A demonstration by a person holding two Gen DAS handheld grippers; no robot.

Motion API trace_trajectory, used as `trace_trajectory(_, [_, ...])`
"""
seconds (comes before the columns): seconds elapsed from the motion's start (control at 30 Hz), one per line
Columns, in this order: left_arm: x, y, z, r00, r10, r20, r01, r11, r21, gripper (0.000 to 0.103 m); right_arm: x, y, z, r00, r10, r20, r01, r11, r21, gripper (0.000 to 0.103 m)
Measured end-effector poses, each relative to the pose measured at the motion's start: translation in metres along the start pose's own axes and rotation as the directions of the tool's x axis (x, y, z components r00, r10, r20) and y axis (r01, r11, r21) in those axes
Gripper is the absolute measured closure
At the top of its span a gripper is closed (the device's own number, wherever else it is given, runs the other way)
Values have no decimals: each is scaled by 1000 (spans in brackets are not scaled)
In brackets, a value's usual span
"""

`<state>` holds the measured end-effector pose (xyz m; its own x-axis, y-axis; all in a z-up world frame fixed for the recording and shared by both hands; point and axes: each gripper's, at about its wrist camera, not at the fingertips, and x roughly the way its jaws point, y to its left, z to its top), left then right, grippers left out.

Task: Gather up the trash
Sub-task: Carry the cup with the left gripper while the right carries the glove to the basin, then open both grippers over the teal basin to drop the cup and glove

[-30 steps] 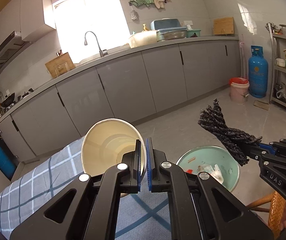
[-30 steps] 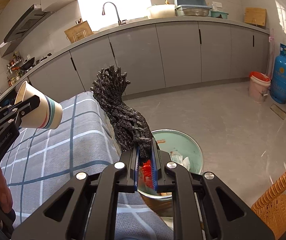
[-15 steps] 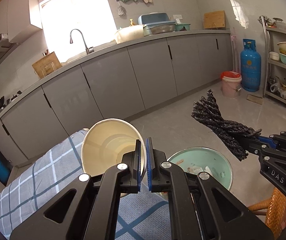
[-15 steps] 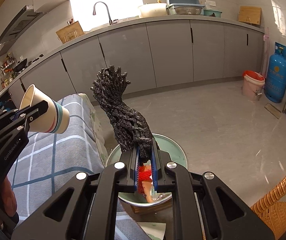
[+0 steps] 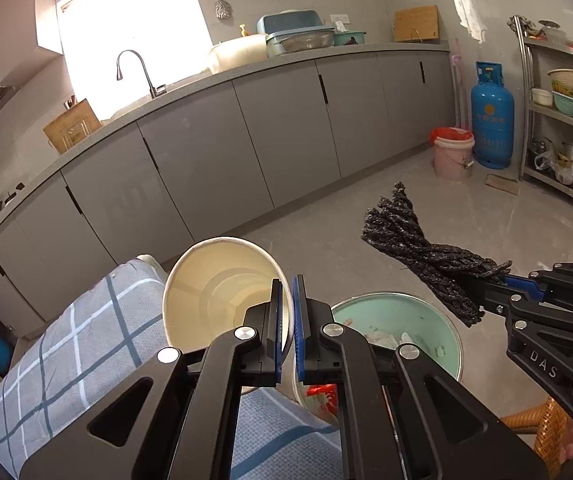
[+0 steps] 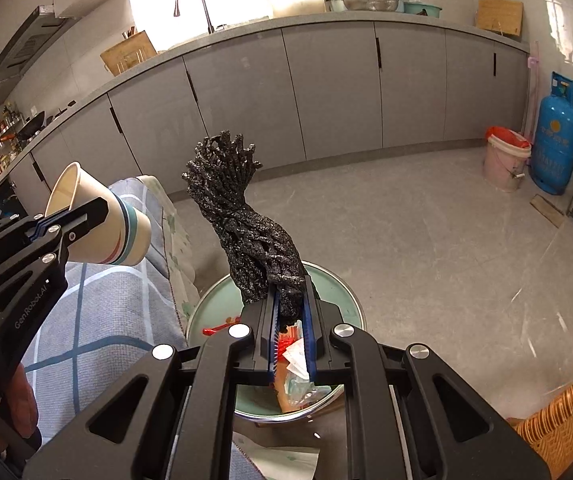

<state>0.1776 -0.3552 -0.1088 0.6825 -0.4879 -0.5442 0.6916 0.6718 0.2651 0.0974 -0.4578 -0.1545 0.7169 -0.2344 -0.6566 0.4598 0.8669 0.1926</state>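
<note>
My left gripper (image 5: 287, 284) is shut on the rim of a cream paper cup (image 5: 214, 288), held on its side above the checked cloth; the cup also shows in the right wrist view (image 6: 98, 232). My right gripper (image 6: 290, 284) is shut on a black knotted bundle of cord (image 6: 242, 216), held up above a green trash bin (image 6: 222, 300). In the left wrist view the bundle (image 5: 426, 256) hangs over the bin (image 5: 442, 320), which holds paper and red scraps.
A blue-grey checked cloth (image 5: 86, 352) covers the surface at left. A wicker chair (image 6: 558, 412) stands at right. Grey cabinets (image 5: 278, 128), a pink bucket (image 5: 452, 156), a blue gas cylinder (image 5: 491, 116) and a metal shelf (image 5: 566, 120) line the room.
Both grippers have moved right and forward with the cup and the bundle. The bundle now hangs nearer over the bin. Both grips are unchanged.
</note>
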Motion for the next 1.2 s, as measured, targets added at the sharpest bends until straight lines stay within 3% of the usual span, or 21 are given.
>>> trace_trajectory(0.43, [29,-10,-7,999,-37,-35,37,999,9,94,41,-5,2,999,-20,-26,19,1000,-23,90])
trace_trajectory(0.47, [30,-9,-7,999,-34,-33,34,999,9,82,42,-6,2,999,-17,-28,16,1000,-24,88])
trace_trajectory(0.5, [31,-9,-7,999,-25,-29,26,1000,10,63,45,-6,1,1000,-12,-27,11,1000,-28,87])
trace_trajectory(0.57, [30,-8,-9,1000,-14,-21,14,1000,7,49,49,-7,-2,1000,-24,-14,23,999,-35,74])
trace_trajectory(0.6, [30,-7,-9,1000,-13,-20,13,1000,6,49,49,-8,-3,1000,-21,-12,20,999,-31,64])
trace_trajectory(0.67, [30,-6,-11,1000,-4,-21,5,1000,7,42,51,-11,-6,1000,-23,-11,23,999,-25,63])
trace_trajectory(0.7, [28,-5,-12,1000,3,-18,-3,1000,5,35,50,-12,-10,1000,-24,-6,24,1000,-16,53])
trace_trajectory(0.73, [27,-3,-13,1000,10,-14,-10,1000,0,34,49,-13,-12,1000,-24,-3,24,1000,-11,42])
trace_trajectory(0.9, [9,10,-17,999,34,1,-34,999,-13,24,29,-14,-22,1000,-24,17,23,1000,15,41])
trace_trajectory(1.0, [-9,20,-21,998,57,17,-56,998,-20,19,7,-14,-24,998,-28,49,26,999,46,34])
trace_trajectory(1.2, [-49,44,-29,995,94,44,-91,993,-79,15,-26,-4,-26,996,-9,92,4,998,63,31])
